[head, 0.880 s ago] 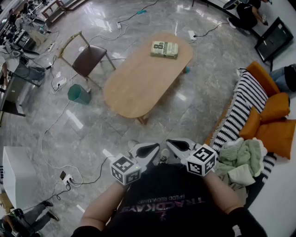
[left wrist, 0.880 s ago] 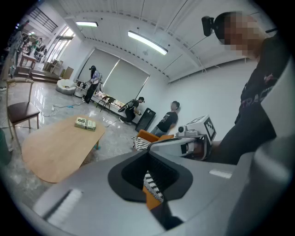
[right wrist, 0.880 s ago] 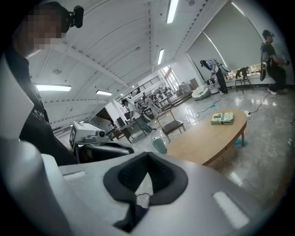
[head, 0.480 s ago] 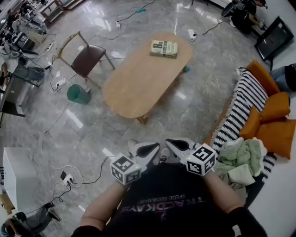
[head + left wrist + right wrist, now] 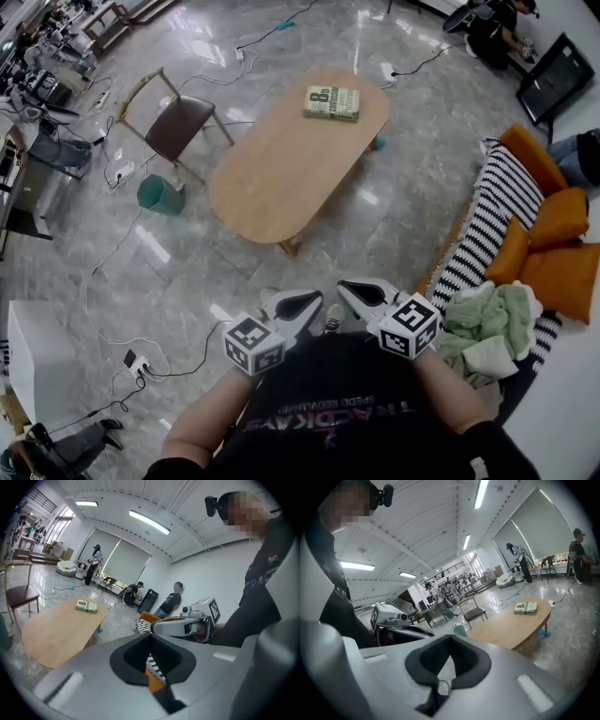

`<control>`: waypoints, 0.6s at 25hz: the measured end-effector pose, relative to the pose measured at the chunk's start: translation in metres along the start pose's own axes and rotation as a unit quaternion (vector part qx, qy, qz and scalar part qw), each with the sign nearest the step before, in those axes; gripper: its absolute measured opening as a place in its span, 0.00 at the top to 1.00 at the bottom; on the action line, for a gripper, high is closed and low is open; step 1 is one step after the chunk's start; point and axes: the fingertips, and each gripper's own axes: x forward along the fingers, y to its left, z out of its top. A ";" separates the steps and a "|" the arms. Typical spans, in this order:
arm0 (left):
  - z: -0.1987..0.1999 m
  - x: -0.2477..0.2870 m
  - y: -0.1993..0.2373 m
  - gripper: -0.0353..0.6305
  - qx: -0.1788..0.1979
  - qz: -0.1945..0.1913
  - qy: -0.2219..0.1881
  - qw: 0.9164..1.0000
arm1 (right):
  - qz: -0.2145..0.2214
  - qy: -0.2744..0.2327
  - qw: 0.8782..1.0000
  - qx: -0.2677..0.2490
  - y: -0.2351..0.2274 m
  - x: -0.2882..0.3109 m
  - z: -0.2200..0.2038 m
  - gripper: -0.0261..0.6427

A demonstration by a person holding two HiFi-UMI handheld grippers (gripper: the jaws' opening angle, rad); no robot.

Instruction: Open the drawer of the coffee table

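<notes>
DESK: Where does the job stand?

FIELD: An operator stands on a polished floor [image 5: 375, 225] with the left gripper [image 5: 314, 302] and right gripper [image 5: 349, 291] held close to the body at lower centre of the head view. Both sets of jaws are clenched on nothing. The oval wooden bench [image 5: 281, 169], whose drawer is the target, sits well apart at upper centre, with a book [image 5: 332, 101] lying at its far end.

DESK: What could go wrong from here?

FIELD: Judging by the layout, three things. A corded power strip [image 5: 137, 361] lies on the floor at lower left and could catch a foot on the walk over. The jaws, pressed together as they are, would only bump a handle unless they part first. And a hard pull might drag the whole bench across the slick floor, shifting the book, rather than free the drawer.

DESK: And what can't be seen?

FIELD: The drawer itself. In the head view the bench top covers whatever sits beneath it. Both gripper views catch only the top, its edge and a leg, so the drawer's side and handle are unknown. A small teal object [image 5: 377, 142] by the far leg is too small to name. The striped sofa [image 5: 487, 216] runs out of frame at right.
</notes>
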 end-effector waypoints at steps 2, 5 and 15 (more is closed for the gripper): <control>-0.001 -0.001 0.000 0.95 -0.002 0.002 0.000 1.000 | 0.002 0.001 1.000 0.002 0.000 0.000 -0.001 0.96; 0.001 -0.004 0.003 0.95 -0.003 0.010 -0.002 1.000 | 0.003 0.003 1.000 0.004 0.001 0.001 -0.001 0.96; -0.007 -0.006 0.010 0.95 -0.002 0.035 -0.001 0.999 | 0.000 0.015 1.000 0.004 -0.003 0.005 -0.008 0.96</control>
